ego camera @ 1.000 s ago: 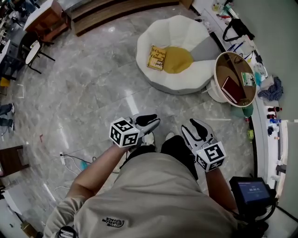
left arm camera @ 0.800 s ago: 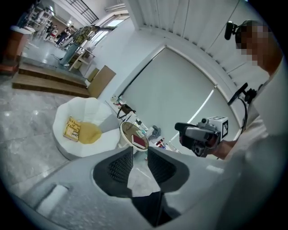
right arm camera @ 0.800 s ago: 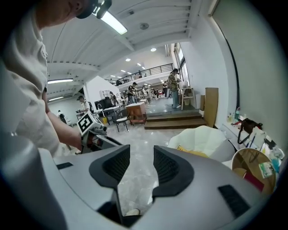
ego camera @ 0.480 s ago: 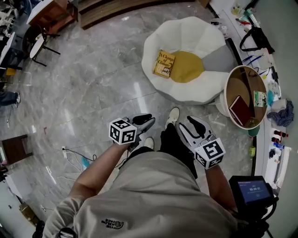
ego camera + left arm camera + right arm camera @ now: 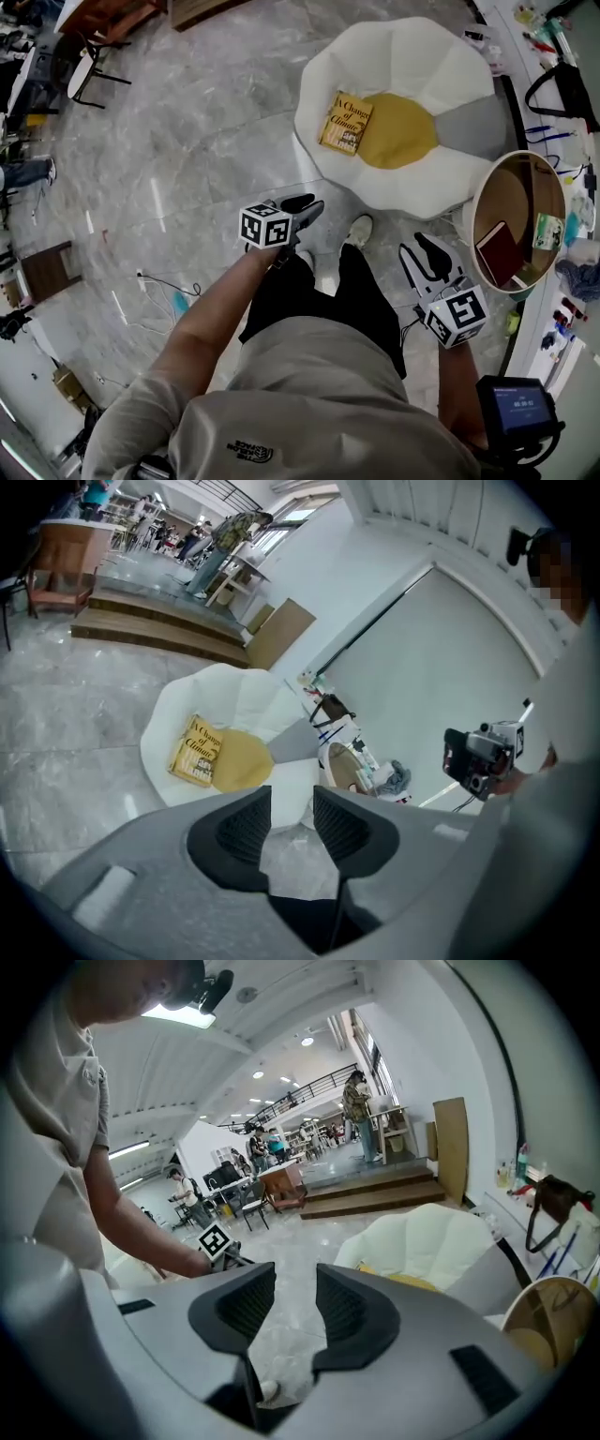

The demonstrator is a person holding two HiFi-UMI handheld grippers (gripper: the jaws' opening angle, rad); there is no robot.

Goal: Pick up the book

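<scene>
The yellow book lay flat on the seat of the white chair, one edge against the cushion and well apart from both grippers. The left gripper pointed toward the chair, jaws slightly parted with nothing between them. The right gripper hung at the person's side, also parted and empty. This looked like an approach. To do it well, the leading gripper would have to come in low at a free edge, jaws widened past the book's thickness, since the soft seat might give under a push. A red book on the round table seemed the less likely target.
</scene>
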